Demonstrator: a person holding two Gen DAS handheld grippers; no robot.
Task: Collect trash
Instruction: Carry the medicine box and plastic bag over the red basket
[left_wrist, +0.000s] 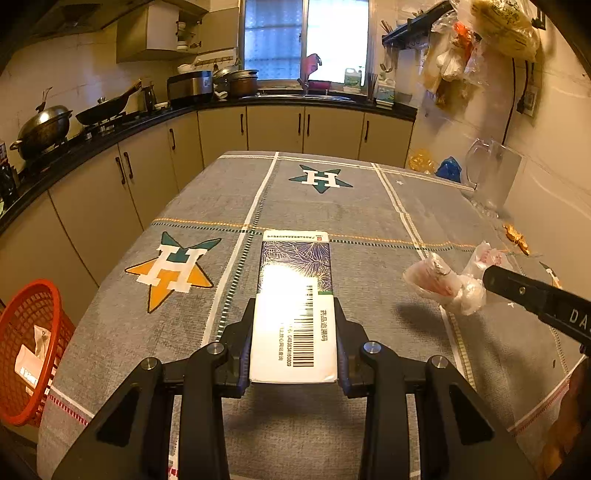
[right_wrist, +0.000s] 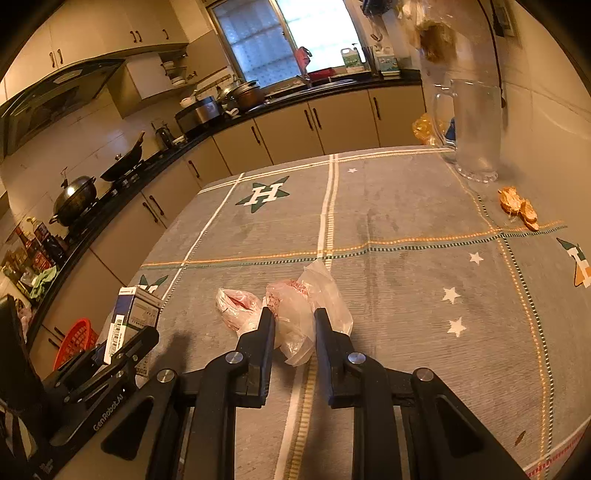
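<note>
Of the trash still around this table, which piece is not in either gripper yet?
The orange peel scraps lying loose near the glass pitcher. The medicine box and crumpled plastic bag are each clamped.

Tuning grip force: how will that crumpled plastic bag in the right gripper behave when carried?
The plastic bag looks thin and wrinkled, so probably floppy and very light. The right gripper pinches only part; a loose lobe hangs left, likely to sway. Film may slip if the grip loosens.
</note>
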